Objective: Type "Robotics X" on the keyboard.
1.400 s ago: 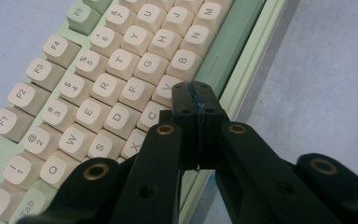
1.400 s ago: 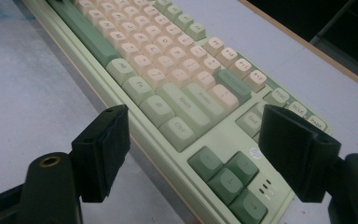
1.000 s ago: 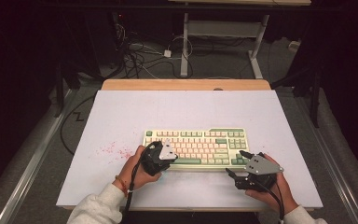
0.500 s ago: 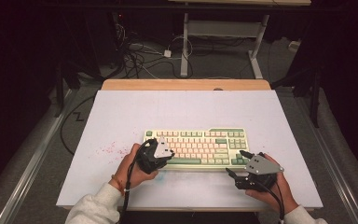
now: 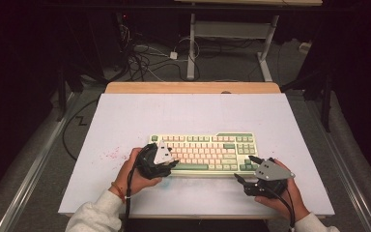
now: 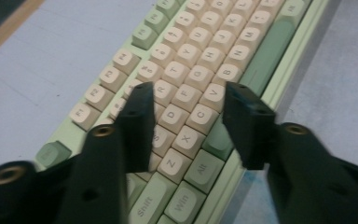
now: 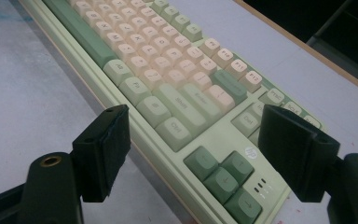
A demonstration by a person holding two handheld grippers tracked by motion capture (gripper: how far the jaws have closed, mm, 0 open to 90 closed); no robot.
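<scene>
A pale green keyboard (image 5: 207,145) with cream and green keys lies on the white table top (image 5: 183,116), toward the near edge. My left gripper (image 5: 171,163) hovers over the keyboard's left end. In the left gripper view its jaws have just been opening and the left gripper (image 6: 186,91) stands open above the letter keys (image 6: 186,93), holding nothing. My right gripper (image 5: 246,168) rests at the keyboard's near right corner. In the right gripper view, the right gripper (image 7: 196,114) is open wide, with the arrow keys (image 7: 223,172) and the keyboard's corner (image 7: 168,56) between its jaws, untouched.
Faint pink specks (image 5: 111,153) mark the table left of the keyboard. A wooden strip (image 5: 193,87) runs along the far edge. Beyond it, cables (image 5: 145,58) and a white desk frame (image 5: 232,34) sit on the floor. Bare table surface stretches behind the keyboard.
The left gripper's jaws, shut before, have spread apart over the keyboard's left end, and the hand shifted slightly. The right gripper has stayed put.
</scene>
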